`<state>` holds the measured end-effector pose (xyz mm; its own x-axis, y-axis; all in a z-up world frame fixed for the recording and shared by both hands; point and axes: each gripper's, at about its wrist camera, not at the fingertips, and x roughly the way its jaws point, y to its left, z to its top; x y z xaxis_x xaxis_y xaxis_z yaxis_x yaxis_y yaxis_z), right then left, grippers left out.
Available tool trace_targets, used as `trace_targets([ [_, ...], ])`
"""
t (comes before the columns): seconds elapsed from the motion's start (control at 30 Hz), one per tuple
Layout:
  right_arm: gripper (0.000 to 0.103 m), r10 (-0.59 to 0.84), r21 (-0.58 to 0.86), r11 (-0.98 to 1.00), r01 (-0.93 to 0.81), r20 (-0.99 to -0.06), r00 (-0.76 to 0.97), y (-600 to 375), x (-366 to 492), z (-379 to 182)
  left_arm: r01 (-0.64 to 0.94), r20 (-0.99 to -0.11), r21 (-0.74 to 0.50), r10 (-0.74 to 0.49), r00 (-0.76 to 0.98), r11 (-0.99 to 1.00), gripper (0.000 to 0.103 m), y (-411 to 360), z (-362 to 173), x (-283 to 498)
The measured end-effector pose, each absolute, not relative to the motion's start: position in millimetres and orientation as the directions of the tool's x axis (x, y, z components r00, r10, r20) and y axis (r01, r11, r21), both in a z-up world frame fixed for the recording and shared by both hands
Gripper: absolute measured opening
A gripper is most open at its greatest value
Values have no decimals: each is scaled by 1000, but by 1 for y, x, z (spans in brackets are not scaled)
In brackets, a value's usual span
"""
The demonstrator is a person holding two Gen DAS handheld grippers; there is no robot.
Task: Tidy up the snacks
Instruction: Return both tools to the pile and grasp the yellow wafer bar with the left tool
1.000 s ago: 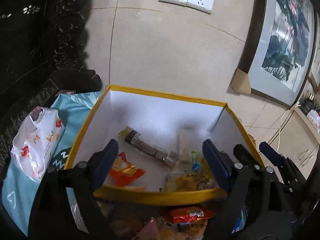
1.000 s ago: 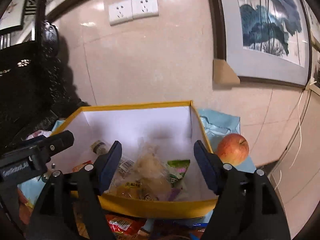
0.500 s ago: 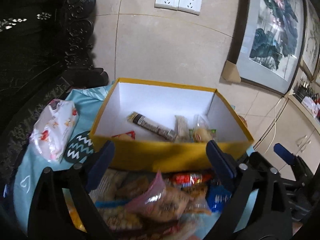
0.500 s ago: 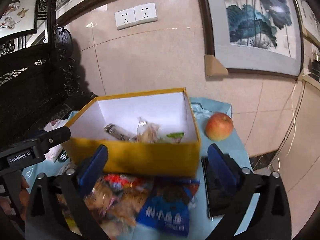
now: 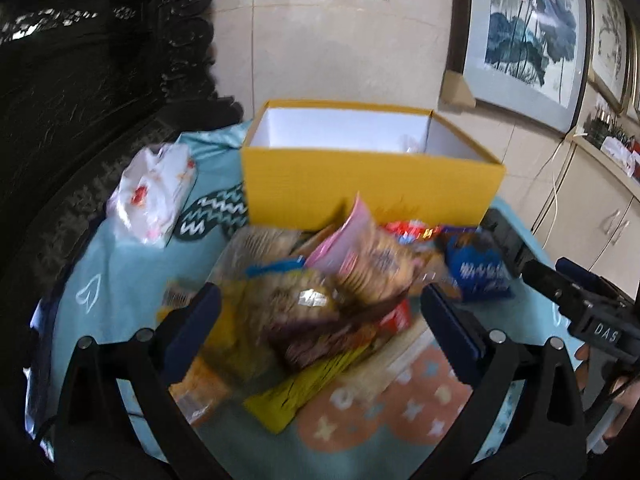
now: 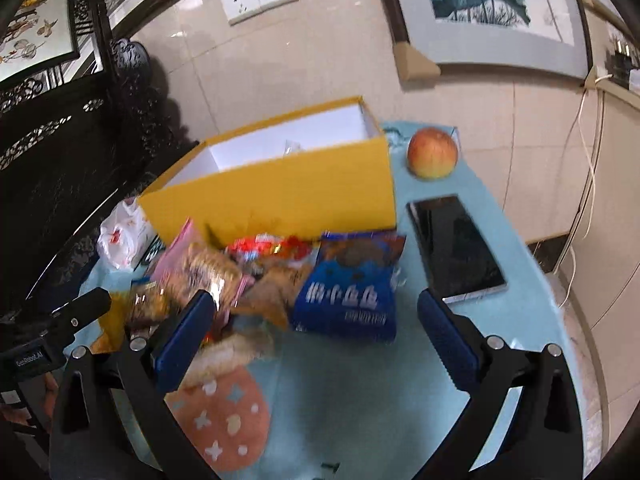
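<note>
A yellow box with a white inside stands at the back of the table; it also shows in the right wrist view. A pile of snack packets lies in front of it, with a blue packet on its right side. My left gripper is open and empty, above the near part of the pile. My right gripper is open and empty, just in front of the blue packet.
A white tissue pack lies left of the box. An apple and a black phone lie right of it. A light blue cloth covers the table. A wall with sockets and framed pictures is behind.
Both grippers have pulled back and away from the box. The box inside is now mostly hidden and the snack pile in front fills the view.
</note>
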<state>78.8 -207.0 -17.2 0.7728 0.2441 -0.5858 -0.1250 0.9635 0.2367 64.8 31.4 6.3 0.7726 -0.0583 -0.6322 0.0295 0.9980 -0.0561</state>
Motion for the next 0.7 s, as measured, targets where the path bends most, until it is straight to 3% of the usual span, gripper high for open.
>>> trace_targets([
  [0.2, 102, 226, 203, 971, -128, -594, 772, -202, 75, -35, 21, -676, -44, -45, 736, 999, 101, 37, -17, 57],
  [0.37, 102, 255, 278, 954, -111, -563, 786, -217, 77, -43, 39, -696, -25, -46, 717, 999, 101, 35, -31, 55],
  [0.5, 102, 275, 322, 943, -88, -599, 753, -222, 84, -51, 74, -711, -3, -54, 701, 997, 101, 30, -44, 54],
  [0.7, 102, 260, 258, 958, -129, -577, 775, -209, 77, -47, 136, -742, 16, -79, 666, 991, 101, 23, -63, 54],
])
